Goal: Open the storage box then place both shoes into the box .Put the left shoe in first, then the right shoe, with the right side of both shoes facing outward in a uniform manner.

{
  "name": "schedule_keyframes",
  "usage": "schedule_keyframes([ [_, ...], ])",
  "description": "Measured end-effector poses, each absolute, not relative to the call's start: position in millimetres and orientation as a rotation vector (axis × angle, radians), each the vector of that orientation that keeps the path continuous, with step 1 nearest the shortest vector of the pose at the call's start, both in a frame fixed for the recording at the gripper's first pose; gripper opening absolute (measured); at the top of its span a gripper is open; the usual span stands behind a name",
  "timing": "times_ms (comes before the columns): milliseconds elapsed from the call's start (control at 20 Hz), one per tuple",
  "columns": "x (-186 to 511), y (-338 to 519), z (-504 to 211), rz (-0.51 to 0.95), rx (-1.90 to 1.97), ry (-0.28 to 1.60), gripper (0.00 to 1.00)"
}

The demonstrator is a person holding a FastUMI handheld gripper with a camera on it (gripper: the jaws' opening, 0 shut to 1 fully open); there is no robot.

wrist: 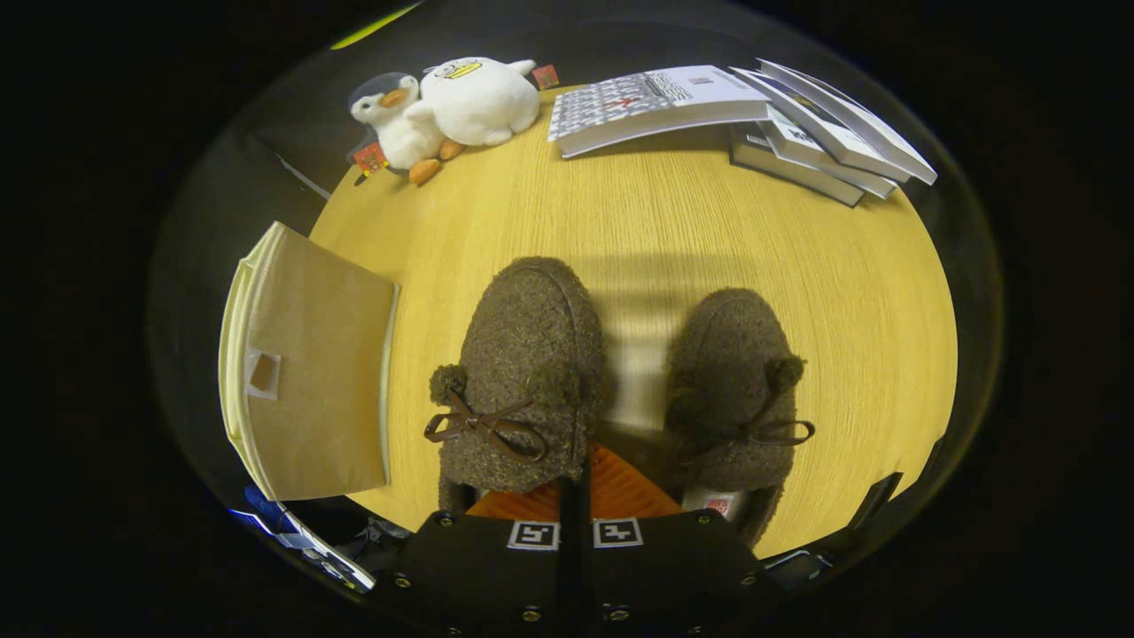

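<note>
Beside the left shoe (pixel 523 372) lay a closed box (pixel 310 372), contents unseen; right shoe (pixel 731 381) nearby, gripper (pixel 574 483) fingers together over both heels

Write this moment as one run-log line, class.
gripper: shut, empty, above the shoes | storage box: closed, beside left shoe | right shoe: on table | step: box not yet opened
</note>
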State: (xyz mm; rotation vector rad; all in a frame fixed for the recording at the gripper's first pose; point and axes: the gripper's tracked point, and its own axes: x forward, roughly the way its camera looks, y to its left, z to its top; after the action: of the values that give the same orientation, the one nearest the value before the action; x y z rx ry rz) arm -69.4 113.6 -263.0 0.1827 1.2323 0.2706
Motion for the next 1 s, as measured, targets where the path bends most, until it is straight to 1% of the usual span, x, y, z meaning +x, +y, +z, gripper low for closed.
schedule_keyframes([
  [350,-61.8,161.1,-141.3,0.403,0.193,1.100,0.00],
  [550,-58.3,218.7,-93.2,0.513,0.190,1.063,0.00],
  [750,-53.1,288.2,-79.7,0.605,0.124,1.044,0.00],
  [1000,-50.8,367.0,-109.9,0.686,0.015,1.088,0.00],
])
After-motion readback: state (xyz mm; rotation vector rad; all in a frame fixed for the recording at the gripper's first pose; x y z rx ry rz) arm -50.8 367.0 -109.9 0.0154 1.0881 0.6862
